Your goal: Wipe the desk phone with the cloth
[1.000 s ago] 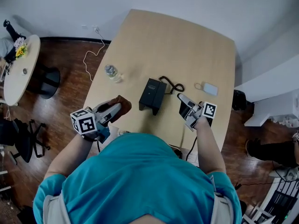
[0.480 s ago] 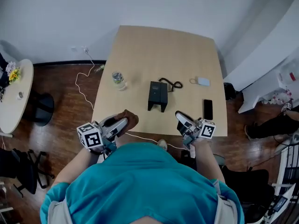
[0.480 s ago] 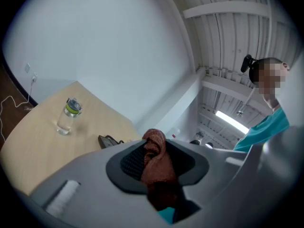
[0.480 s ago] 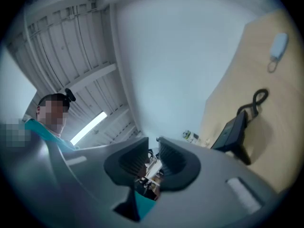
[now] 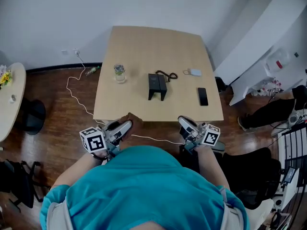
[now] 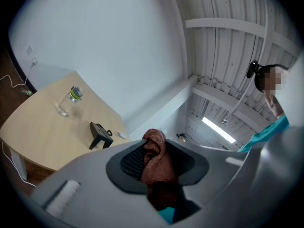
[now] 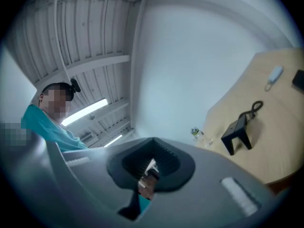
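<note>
Well short of the desk phone point(image 5: 157, 86), the left gripper point(image 5: 125, 126) clamps the cloth point(image 5: 131, 120); the right gripper point(image 5: 184, 123) has just clenched empty. Wiping probably needs an approach first.

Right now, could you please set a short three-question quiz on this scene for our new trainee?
1. True or false: in the head view, the desk phone stands on the table between the bottle and the mobile phone.
2. What do the left tongs hold? A: nothing. B: a brown cloth. C: a pen.
3. Fill in the blank: the right tongs are ____ and hold nothing.

Key: 1 true. 2 B. 3 shut; they have just closed, with nothing between them.
</note>
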Tool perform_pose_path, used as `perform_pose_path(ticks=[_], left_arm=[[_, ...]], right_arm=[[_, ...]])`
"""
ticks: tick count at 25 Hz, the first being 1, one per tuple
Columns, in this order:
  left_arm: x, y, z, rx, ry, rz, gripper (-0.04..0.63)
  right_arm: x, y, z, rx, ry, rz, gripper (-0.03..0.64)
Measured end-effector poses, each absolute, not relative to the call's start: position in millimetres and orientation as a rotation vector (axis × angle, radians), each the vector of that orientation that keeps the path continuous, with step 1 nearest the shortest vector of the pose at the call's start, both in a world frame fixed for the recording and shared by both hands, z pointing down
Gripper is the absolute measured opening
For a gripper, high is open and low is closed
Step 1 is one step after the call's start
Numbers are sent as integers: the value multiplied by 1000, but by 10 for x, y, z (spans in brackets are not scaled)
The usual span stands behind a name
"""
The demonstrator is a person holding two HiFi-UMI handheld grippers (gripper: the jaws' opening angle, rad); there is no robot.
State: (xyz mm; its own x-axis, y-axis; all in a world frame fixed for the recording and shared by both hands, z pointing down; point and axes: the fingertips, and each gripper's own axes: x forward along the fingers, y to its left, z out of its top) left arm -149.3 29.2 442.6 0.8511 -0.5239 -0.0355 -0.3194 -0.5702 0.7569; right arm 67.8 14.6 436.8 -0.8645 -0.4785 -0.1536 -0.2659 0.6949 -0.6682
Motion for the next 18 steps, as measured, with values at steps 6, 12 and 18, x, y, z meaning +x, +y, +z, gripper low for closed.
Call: perform_pose_path(ticks=[6,12,18], left_arm=[[-746,953,4409,2238,-592,-286,127],[124,1819,4533,2245,-610,-213,127],[44,2247,4366,2260,-735,-235,127]], right_arm=[[1210,843,4138,-476,2588,-880,0],[1919,1778,4311,-449,2655,-884,0],[2056,2298,4501,-494,2650,-890,0]])
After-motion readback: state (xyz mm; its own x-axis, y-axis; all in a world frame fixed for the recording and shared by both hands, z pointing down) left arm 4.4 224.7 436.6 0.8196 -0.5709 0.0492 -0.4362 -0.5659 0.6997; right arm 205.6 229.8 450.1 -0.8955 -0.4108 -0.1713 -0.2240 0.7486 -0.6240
